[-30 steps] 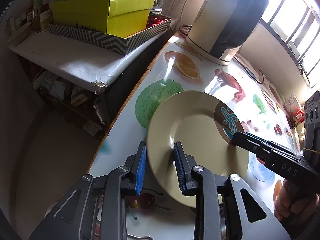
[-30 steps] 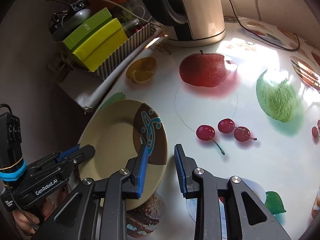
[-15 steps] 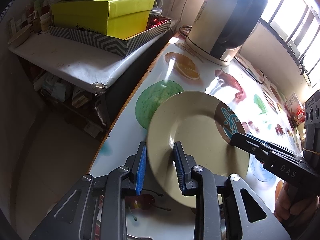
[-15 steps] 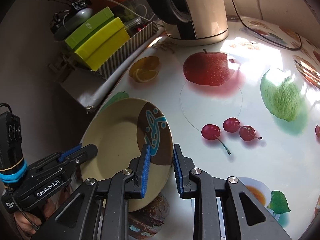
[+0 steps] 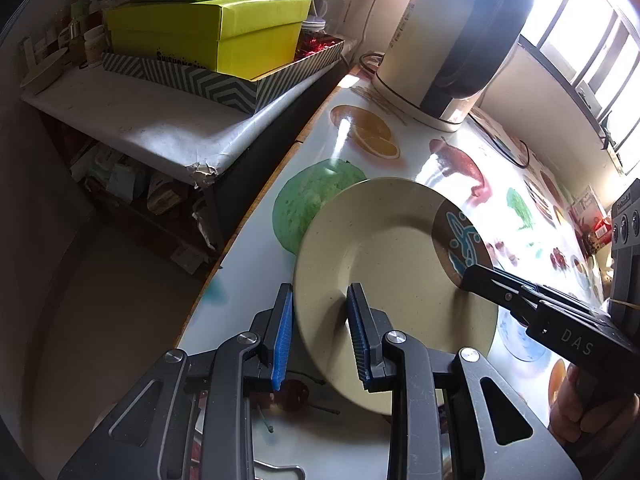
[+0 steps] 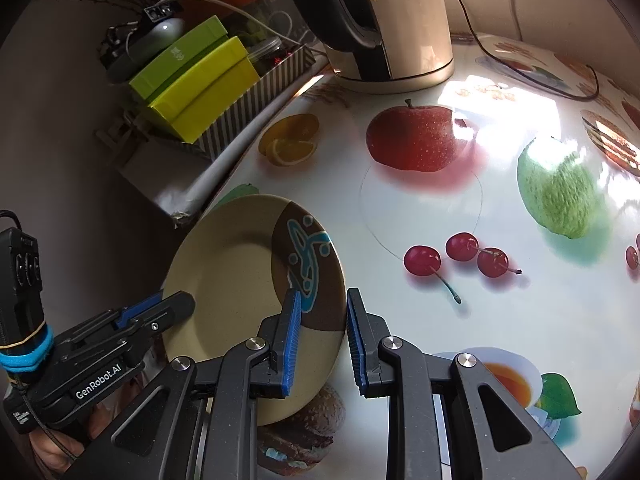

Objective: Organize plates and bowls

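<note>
Sunlight falls on a glossy table (image 6: pixel 440 320) printed with fruit pictures, and only one plate (image 5: pixel 384 264) is on view; no bowl can be seen. On the far left a low shelf (image 5: pixel 132 120) carries a striped tray (image 5: pixel 200 80) with two green-yellow boxes (image 5: pixel 212 32) stacked in it. Next to it, at the back of the table, one kettle (image 6: pixel 400 20) stands on its base, and its black cord (image 6: pixel 520 40) runs along the wall.

The plate is beige with a brown patch and a blue pattern, and it is at the left edge of the table, tilted, with two grippers on it. The left gripper (image 5: pixel 320 332) has its narrow jaws over the near rim, one blue pad on each face. The right gripper (image 6: pixel 320 332) has the patterned rim between its pads. Its jaws have just been closing on that rim, and compared with a second ago the gap is clearly smaller and the plate sits between the pads. The left gripper looks the same as before. A hand (image 5: pixel 584 412) is partly seen under the right gripper's handle.
</note>
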Available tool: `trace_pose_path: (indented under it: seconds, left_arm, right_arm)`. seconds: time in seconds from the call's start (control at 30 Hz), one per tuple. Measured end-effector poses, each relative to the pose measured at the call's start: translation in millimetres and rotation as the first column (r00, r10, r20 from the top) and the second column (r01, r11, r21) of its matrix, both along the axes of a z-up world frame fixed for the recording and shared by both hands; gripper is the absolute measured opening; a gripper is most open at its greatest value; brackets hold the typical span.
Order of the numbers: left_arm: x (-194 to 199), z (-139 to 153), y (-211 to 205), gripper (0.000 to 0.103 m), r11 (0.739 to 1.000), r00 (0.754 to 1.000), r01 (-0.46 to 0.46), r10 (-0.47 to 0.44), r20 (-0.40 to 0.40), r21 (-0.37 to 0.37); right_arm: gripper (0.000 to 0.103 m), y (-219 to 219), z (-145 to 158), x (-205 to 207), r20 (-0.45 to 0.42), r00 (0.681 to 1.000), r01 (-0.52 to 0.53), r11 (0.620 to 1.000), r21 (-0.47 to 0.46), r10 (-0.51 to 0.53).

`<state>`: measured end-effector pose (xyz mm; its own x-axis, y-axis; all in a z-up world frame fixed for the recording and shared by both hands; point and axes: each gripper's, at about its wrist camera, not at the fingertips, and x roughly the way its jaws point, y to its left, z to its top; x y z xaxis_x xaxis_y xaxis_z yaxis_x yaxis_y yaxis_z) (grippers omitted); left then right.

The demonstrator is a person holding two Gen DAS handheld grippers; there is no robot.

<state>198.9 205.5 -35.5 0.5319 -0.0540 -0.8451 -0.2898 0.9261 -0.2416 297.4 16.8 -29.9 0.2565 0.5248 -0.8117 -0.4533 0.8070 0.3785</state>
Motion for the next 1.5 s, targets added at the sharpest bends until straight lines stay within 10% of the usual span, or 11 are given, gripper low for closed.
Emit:
trace_pose_path:
  seconds: [1.5]
  left_arm:
    - [-55,45,-52,0.027,0.997,0.994,0.078,-0.08,0.08,0.02]
  right_arm:
    - [0.021,-67,49,-64,0.057,0.996,0.068,0.996,0.052,-0.071]
